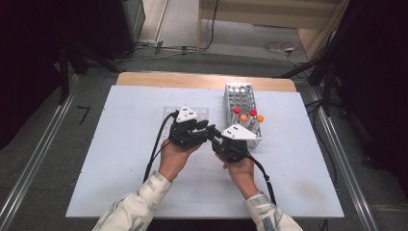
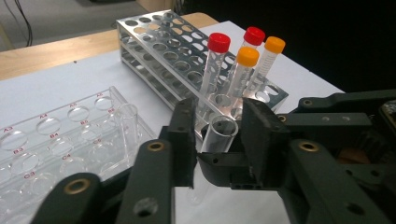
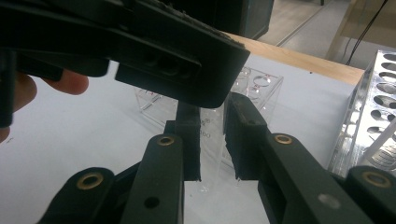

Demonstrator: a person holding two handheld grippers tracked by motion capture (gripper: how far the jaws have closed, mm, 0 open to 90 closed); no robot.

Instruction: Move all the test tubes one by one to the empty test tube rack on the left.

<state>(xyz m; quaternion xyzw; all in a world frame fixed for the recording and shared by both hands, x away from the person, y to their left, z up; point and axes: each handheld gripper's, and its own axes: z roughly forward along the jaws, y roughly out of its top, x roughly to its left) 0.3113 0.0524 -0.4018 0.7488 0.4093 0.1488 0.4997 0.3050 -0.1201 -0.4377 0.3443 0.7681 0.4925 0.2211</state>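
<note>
The left gripper view looks down on a clear, uncapped test tube [image 2: 212, 142] standing nearly upright between the left gripper [image 2: 215, 140]'s fingers [image 2: 183, 140], its open mouth up. The other gripper's black finger crosses low in front of the tube and seems to press on it from that side. In the right gripper view the tube [image 3: 211, 140] shows as a faint clear column between the right gripper [image 3: 212, 142]'s fingers [image 3: 189, 144], which stand a narrow gap apart with the tube in it; the glass is hard to read there, so the contact is likely but not certain. The left gripper's dark body fills the top of that view, with a fingertip of the person's hand at the left edge.

From the high view the two grippers [image 1: 208, 130] [image 1: 222, 139] meet tip to tip above the white desk [image 1: 120, 144], so the tube itself is hidden under them.

Around them: a clear plastic rack [image 2: 56, 135] with labelled holes lies just left of the tube, one empty clear tube standing in it. Behind stands a metal rack [image 2: 163, 51] holding four capped tubes, two red [image 2: 218, 43] and two orange [image 2: 247, 56].

Both forearms come in from the bottom edge in pale patterned sleeves, hands angled inward toward each other.
</note>
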